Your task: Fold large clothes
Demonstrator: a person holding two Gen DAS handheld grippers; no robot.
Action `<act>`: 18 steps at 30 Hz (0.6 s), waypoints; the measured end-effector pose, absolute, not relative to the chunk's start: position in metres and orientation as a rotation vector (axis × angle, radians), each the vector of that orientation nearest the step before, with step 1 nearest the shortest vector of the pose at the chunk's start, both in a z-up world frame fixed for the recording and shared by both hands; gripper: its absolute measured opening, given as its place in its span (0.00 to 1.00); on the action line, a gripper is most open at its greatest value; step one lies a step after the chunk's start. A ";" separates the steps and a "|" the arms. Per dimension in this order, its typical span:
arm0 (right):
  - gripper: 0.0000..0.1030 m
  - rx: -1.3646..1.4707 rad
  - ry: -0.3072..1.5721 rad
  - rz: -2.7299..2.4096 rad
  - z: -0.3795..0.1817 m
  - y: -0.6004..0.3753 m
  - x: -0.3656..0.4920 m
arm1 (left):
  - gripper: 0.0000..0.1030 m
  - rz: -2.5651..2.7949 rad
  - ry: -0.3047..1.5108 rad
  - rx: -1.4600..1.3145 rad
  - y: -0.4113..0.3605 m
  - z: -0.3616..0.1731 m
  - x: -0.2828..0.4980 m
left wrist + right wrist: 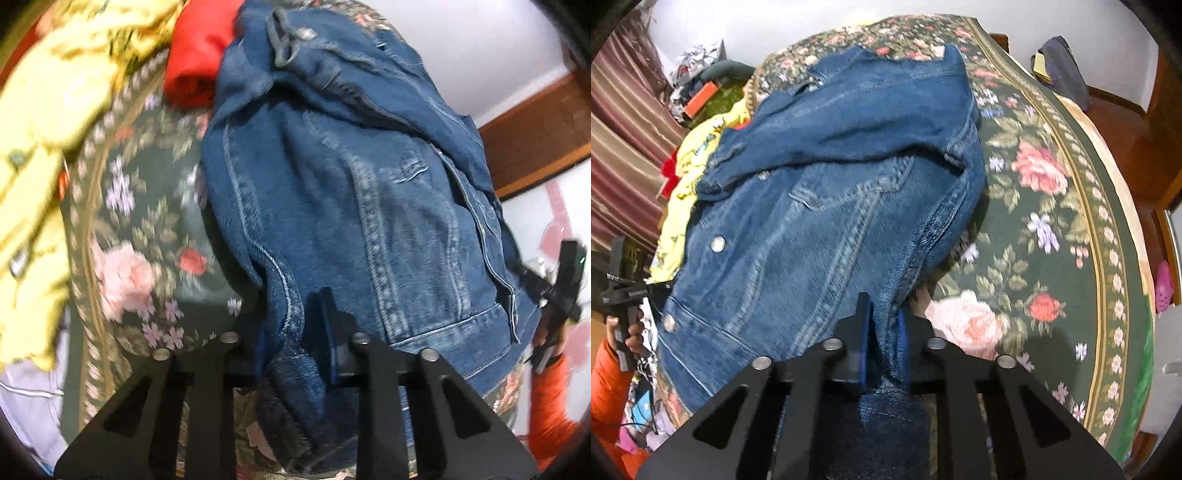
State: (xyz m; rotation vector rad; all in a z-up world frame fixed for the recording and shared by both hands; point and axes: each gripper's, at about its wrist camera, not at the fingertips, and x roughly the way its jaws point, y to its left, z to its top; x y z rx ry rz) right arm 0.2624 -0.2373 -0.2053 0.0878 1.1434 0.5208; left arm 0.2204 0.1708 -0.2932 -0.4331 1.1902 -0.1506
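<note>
Both claws were clenched on the denim jacket [827,206]: left claw [295,332], right claw [882,336]. It lay on the floral bedspread [1052,229], near the bed's edge.

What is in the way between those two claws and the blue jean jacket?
Nothing visible. The left gripper and the right gripper are each already clamped on the near edge of the denim jacket lying on the floral bedspread.

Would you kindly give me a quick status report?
Both tools, left and right, clamped on denim jacket hem. Jacket crumpled on floral bedspread. Yellow garment alongside.
</note>
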 end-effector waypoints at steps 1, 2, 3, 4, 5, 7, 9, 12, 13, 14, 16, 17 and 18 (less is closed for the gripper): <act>0.10 0.078 1.132 0.525 -0.202 -0.235 0.263 | 0.15 -0.148 1.176 -0.416 0.167 -0.288 0.222; 0.09 0.059 1.105 0.530 -0.194 -0.232 0.264 | 0.15 -0.147 1.154 -0.396 0.164 -0.279 0.224; 0.09 0.049 1.084 0.534 -0.188 -0.229 0.266 | 0.14 -0.143 1.121 -0.377 0.162 -0.266 0.226; 0.09 0.042 1.067 0.540 -0.182 -0.226 0.269 | 0.14 -0.143 1.096 -0.367 0.160 -0.257 0.228; 0.09 0.039 1.050 0.544 -0.176 -0.224 0.271 | 0.14 -0.139 1.055 -0.353 0.159 -0.242 0.231; 0.09 0.040 1.006 0.556 -0.162 -0.222 0.279 | 0.14 -0.136 0.988 -0.342 0.159 -0.218 0.236; 0.09 0.040 0.967 0.561 -0.151 -0.219 0.287 | 0.14 -0.136 0.915 -0.340 0.160 -0.191 0.244; 0.09 0.048 0.905 0.540 -0.138 -0.217 0.301 | 0.14 -0.098 0.838 -0.318 0.176 -0.166 0.267; 0.09 0.062 0.892 0.533 -0.135 -0.219 0.306 | 0.14 -0.086 0.825 -0.317 0.183 -0.163 0.273; 0.09 0.075 0.886 0.524 -0.135 -0.220 0.310 | 0.14 -0.063 0.814 -0.316 0.187 -0.162 0.281; 0.09 0.090 0.885 0.498 -0.141 -0.222 0.318 | 0.14 -0.016 0.822 -0.311 0.192 -0.167 0.296; 0.09 0.089 0.893 0.480 -0.148 -0.221 0.324 | 0.14 0.013 0.835 -0.309 0.195 -0.175 0.303; 0.09 0.085 0.909 0.465 -0.157 -0.219 0.328 | 0.14 0.038 0.856 -0.312 0.199 -0.184 0.309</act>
